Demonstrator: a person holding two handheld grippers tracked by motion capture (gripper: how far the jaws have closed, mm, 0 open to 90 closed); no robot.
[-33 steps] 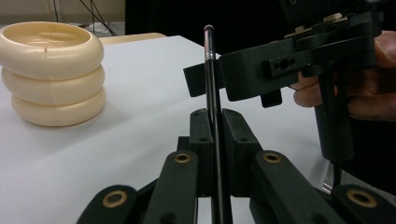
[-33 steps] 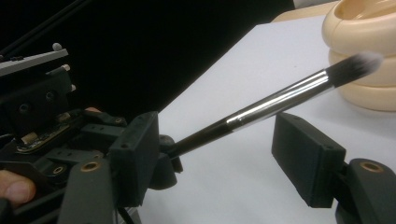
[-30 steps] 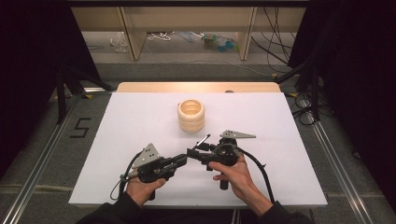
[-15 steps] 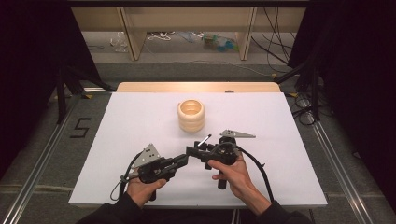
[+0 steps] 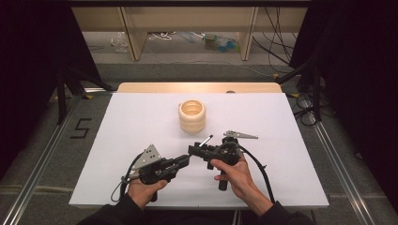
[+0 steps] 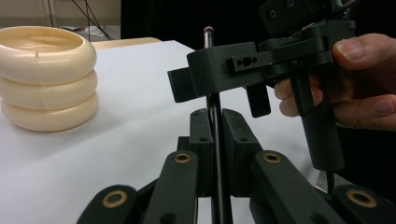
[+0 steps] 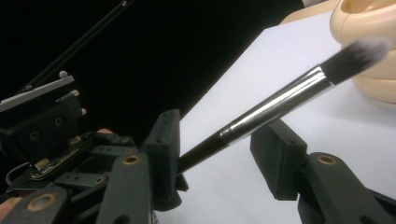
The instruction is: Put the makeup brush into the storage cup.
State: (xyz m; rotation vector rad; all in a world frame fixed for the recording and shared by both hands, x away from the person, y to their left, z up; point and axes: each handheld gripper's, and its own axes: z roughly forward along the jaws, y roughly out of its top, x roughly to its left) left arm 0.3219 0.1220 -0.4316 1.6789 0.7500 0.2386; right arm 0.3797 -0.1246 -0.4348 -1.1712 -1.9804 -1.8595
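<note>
High view — white table, two hands in from the near edge. Left gripper and right gripper meet nose to nose a little in from the near edge, about midway along it. A thin brush runs between them and sticks up past the right gripper. Stack of cream rings stands farther back, toward the far edge, well apart from both.

Left gripper view — jaws pressed together on the brush's dark handle, which rises straight up between them. Right gripper crosses just above, held by a hand. Rings at left.

Right gripper view — jaws part spread and have just been closing; the brush passes between them, metal collar and bristles beyond, neither pad pressing it. Left gripper clamps its handle end.
</note>
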